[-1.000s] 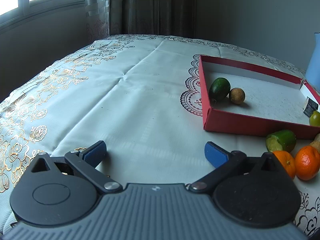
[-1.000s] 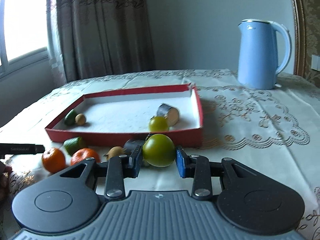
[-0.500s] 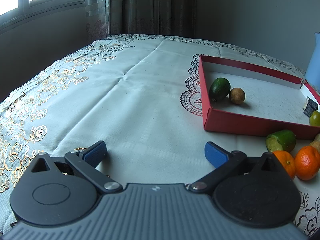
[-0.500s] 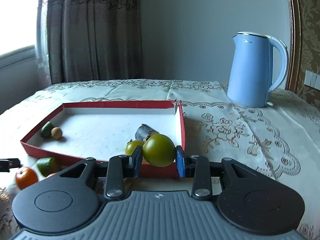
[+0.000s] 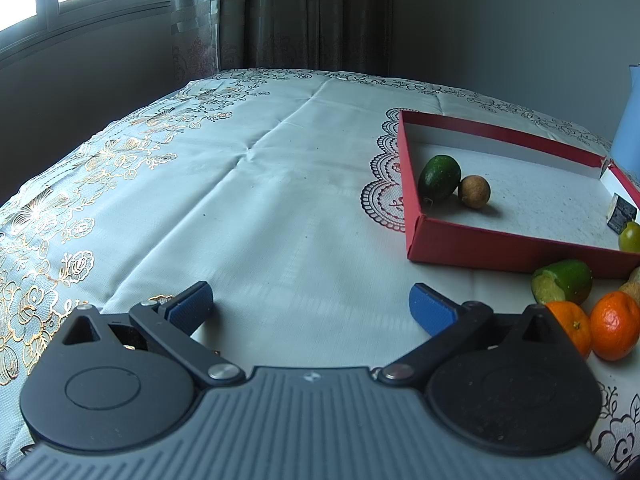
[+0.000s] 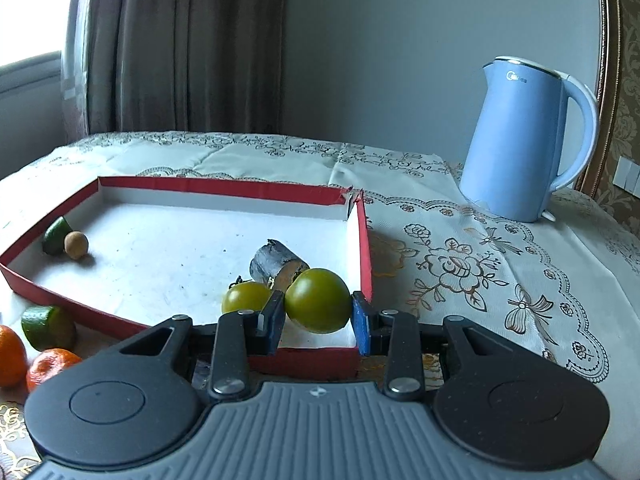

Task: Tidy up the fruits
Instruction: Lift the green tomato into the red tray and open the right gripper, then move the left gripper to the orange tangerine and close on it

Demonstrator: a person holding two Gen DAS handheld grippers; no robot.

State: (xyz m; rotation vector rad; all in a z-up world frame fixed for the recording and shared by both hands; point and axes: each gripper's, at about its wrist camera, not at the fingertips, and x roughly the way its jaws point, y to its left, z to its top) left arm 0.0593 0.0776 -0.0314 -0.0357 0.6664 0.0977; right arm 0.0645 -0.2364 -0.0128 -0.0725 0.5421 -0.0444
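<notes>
A: Starting with the left wrist view: our left gripper [image 5: 310, 306] sits low over the tablecloth [image 5: 248, 200] with its jaws spread wide and nothing between them. The red tray [image 5: 496, 246] lies toward the table's right side. In its near left corner we see a dark green fruit [image 5: 439, 177] touching a small brown fruit [image 5: 474, 191].

B: And outside the tray's near wall?

A: A cut green fruit [image 5: 562, 281] just beside the wall, and two oranges [image 5: 614, 325] nearer to us. At the tray's right edge there is a dark chunk [image 5: 622, 215]; we cannot tell what it is from here.

B: Now the right wrist view.

A: Our right gripper [image 6: 316, 314] pinches a green tomato [image 6: 317, 300] between its blue pads, taken across the widest part. We hold it above the tray's near right corner, over the near wall [image 6: 304, 362]. A second, smaller tomato [image 6: 246, 297] lies on the tray floor just left of it, and a blue kettle [image 6: 524, 140] stands well apart at the far right.

B: How will the tomato handle?

A: We judge it light, smooth and rather firm, yet easily bruised. The round skin could slip or roll, so the hold across its middle suits it, with gentle pressure. Set down low, it should not roll into its neighbour.
</notes>
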